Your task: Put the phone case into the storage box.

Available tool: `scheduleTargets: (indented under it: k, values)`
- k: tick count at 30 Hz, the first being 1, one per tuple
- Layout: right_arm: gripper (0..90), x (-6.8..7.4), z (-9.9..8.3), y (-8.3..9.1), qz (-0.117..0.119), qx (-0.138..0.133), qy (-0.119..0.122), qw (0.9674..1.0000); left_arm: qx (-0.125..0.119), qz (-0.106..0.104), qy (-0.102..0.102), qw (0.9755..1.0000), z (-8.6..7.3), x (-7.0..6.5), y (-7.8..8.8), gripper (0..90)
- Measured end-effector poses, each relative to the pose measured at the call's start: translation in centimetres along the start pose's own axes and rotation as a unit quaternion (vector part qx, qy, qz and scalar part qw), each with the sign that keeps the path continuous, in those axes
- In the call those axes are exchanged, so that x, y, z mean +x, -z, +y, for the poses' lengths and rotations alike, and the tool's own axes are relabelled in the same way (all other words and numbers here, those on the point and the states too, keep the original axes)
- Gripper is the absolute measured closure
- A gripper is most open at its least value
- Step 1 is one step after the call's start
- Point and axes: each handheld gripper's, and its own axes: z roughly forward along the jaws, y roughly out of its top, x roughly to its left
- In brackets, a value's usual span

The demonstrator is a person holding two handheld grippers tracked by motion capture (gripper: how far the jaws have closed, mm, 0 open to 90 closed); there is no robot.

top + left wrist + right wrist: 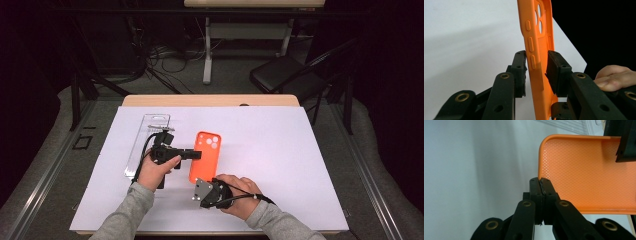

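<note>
Orange silicone phone case (205, 156) lies on the white surface (280, 165) just right of a clear plastic package (148, 142), its near edge pinched in the fully closed right gripper (541, 180), while the left gripper (537, 65) straddles its side wall, pads nearly touching.

- An orange phone case (205, 156) lies on the white sheet (280, 160).
- The left gripper (196, 155) meets its left edge.
- The right gripper (200, 186) sits at its near end.
</note>
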Motion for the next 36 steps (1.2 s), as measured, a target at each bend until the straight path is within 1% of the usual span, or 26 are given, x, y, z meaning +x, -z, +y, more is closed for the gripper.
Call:
scheduleTargets:
  k: [3,4,6,9,11,12,14,15,16,21,26,34,36]
  values:
    - [89.6,0.23,0.05,-0.01,0.002,0.002,-0.010,0.9999,0.004,-0.001,0.002,1.0000,-0.04,0.02,-0.16,70.2]
    - [89.6,0.20,0.09,-0.05,0.002,-0.001,-0.005,1.0000,0.006,-0.001,0.004,1.0000,-0.06,0.02,-0.20,70.7]
    - [89.6,0.26,0.16,-0.09,0.002,-0.001,-0.003,1.0000,0.007,0.003,0.004,1.0000,-0.09,0.02,-0.25,71.4]
    - [89.6,0.35,0.22,-0.11,0.001,-0.002,-0.001,1.0000,0.009,-0.001,0.011,0.9999,-0.12,0.09,-0.23,71.8]
    - [89.6,0.39,0.27,-0.10,0.002,0.000,0.000,1.0000,0.009,0.000,0.011,0.9999,-0.13,0.10,-0.21,72.3]
    - [89.6,0.34,0.30,-0.13,0.002,-0.003,0.006,1.0000,0.009,-0.001,0.012,0.9999,-0.13,0.11,-0.21,72.3]
    - [89.6,0.49,0.31,-0.12,0.003,-0.003,-0.002,1.0000,0.010,-0.003,0.014,0.9999,-0.14,0.12,-0.21,72.6]
    - [89.6,0.44,0.34,-0.15,0.002,-0.006,0.004,1.0000,0.010,-0.003,0.014,0.9999,-0.15,0.12,-0.22,72.6]
    - [89.6,0.45,0.35,-0.16,0.002,-0.006,0.005,1.0000,0.010,-0.003,0.014,0.9999,-0.15,0.13,-0.23,72.5]
    - [89.6,0.50,0.40,-0.17,0.003,-0.007,0.005,1.0000,0.009,-0.007,0.019,0.9998,-0.16,0.17,-0.26,72.5]
    - [89.6,0.55,0.46,-0.18,0.004,-0.006,0.005,1.0000,0.011,-0.006,0.021,0.9997,-0.17,0.23,-0.29,72.2]
    - [89.6,0.65,0.51,-0.25,0.005,-0.010,0.005,0.9999,0.013,-0.005,0.025,0.9996,-0.21,0.51,-0.26,75.7]
    - [89.6,0.64,0.51,-0.27,0.005,-0.010,0.006,0.9999,0.011,-0.008,0.027,0.9995,-0.22,0.57,-0.28,76.1]
